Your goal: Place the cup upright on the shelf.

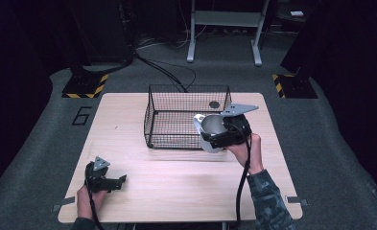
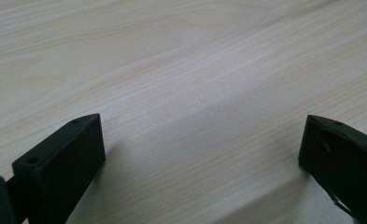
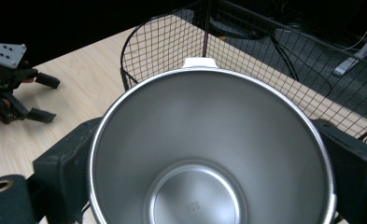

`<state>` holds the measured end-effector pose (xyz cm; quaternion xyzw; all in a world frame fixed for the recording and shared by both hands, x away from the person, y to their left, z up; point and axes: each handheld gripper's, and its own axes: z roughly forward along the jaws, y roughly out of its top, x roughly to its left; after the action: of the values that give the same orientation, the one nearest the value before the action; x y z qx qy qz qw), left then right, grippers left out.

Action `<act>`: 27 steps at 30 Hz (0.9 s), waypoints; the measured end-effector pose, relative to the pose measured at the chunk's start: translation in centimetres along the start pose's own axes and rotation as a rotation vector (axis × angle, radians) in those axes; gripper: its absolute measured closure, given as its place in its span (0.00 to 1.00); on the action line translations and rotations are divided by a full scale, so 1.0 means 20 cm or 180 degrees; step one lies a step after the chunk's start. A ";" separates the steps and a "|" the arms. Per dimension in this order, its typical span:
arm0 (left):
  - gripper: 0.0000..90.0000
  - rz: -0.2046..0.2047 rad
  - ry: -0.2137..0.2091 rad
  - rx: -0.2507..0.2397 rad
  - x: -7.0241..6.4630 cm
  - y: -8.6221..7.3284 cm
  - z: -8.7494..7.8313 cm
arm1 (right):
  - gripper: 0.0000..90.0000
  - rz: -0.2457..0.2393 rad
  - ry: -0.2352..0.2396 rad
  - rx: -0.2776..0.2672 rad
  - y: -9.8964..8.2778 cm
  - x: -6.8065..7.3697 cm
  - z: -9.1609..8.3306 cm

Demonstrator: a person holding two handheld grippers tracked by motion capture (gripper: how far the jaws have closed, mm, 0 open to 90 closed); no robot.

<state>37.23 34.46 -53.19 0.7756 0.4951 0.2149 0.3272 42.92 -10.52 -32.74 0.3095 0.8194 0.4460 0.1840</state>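
Right claw [image 1: 214, 135] is clenched on a steel bowl [image 1: 211, 125], held up at centre-right of the high view, just at the near right corner of the wire basket [image 1: 186, 115]. In the right gripper view, bowl [image 3: 209, 154] sits btwn the jaws, empty inside, basket [image 3: 172, 42] behind at top.

Judgement: pickup done; bowl probably goes into the basket, not in yet. Basket holds a small dark round thing [image 1: 214, 104].

Left claw [image 1: 121, 181] rests lower left on the counter [image 1: 176, 182], released, gripping nothing.
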 end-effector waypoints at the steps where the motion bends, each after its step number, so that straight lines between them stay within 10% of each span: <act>1: 0.00 0.0001 0.0001 0.0003 0.00 0.00 0.00 | 0.06 0.0023 0.0003 0.0013 0.01 0.00 0.01; 27: 0.00 0.0002 -0.0001 0.0001 0.00 0.00 0.00 | 0.06 0.0232 -0.0091 0.0046 0.17 -0.19 0.23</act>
<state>37.23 34.47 -53.18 0.7759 0.4949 0.2148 0.3271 49.57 -8.69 -32.19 0.3467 0.8082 0.4419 0.1770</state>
